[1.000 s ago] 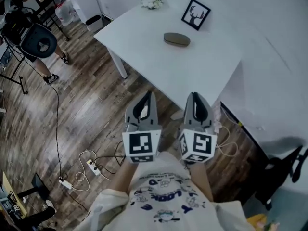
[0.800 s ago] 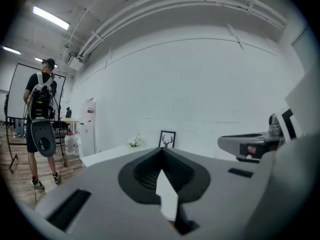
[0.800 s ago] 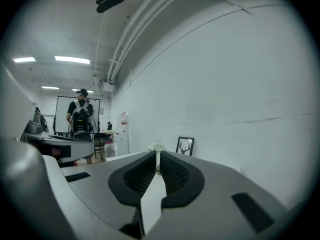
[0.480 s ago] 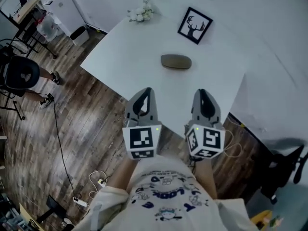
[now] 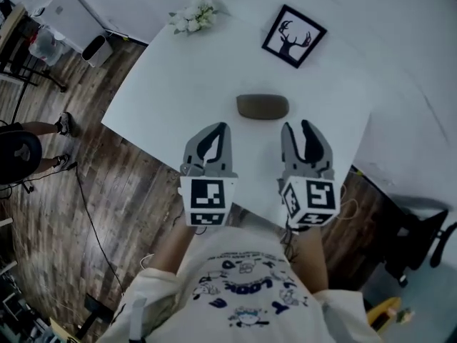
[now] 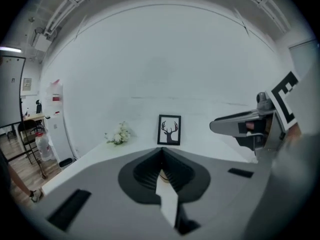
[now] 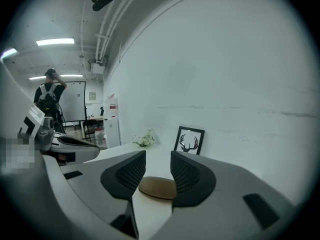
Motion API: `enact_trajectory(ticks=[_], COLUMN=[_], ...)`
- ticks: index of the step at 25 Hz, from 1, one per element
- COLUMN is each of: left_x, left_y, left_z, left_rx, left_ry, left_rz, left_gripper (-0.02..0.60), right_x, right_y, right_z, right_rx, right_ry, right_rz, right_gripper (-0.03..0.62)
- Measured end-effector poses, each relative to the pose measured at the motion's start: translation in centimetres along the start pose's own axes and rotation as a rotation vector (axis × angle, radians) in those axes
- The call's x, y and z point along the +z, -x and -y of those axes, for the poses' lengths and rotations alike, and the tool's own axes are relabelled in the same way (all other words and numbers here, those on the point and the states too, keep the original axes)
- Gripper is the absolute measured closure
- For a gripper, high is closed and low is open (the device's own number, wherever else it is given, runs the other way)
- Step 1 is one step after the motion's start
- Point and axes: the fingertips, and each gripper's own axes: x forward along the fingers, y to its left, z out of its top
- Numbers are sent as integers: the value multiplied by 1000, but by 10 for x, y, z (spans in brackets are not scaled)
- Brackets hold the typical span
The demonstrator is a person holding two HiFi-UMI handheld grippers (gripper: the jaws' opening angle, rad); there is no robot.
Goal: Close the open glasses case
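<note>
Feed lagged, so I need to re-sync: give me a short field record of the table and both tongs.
table: white, holds three things
glasses case: brown, mid-table, just ahead of both tongs, not gripped
deer picture: behind the case
flowers: far left corner
left tongs: shut, empty
right tongs: opening, nothing between the pads, case in line beyond the gap

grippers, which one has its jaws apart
The right gripper: its jaws are opening, with a clear gap and nothing between them. The left gripper has its jaws shut together.
</note>
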Motion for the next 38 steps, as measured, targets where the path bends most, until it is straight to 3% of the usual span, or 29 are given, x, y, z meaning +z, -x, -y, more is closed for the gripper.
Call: enact_trajectory(ticks=[5, 11, 17, 22, 25, 29, 31, 38], left_x=[-26, -59, -79, -99, -111, -130, -137, -143], left_y=[-47, -95, -123, -145, -157, -174, -180, -196], left_z=[-9, -21, -32, -28, -18, -18, -19, -14], left_rx=[-73, -159, -260, -359, -454, -511, -539, -696], left_ry=[-42, -51, -73, -135, -237, -503, -593, -633], left_rz=[-108, -190, -259, -315, -357, -418, -445, -490], left_gripper=[580, 580, 580, 531, 471, 446, 446, 446], right_x=[-15, -50, -81, -106, -121, -145, -153, -162], right_y=[-47, -92, -122, -138, -140, -143, -144, -148], right_z=[-5, -6, -19, -18, -16, -10, -8, -5], right_rx=[145, 334, 527, 596, 657, 710, 726, 781], right_ry=[60, 216, 427, 613, 691, 771, 807, 859], right_rz=[-117, -292, -415, -495, -555, -593, -606, -616], right_gripper=[402, 366, 317, 299, 299, 290, 287, 286])
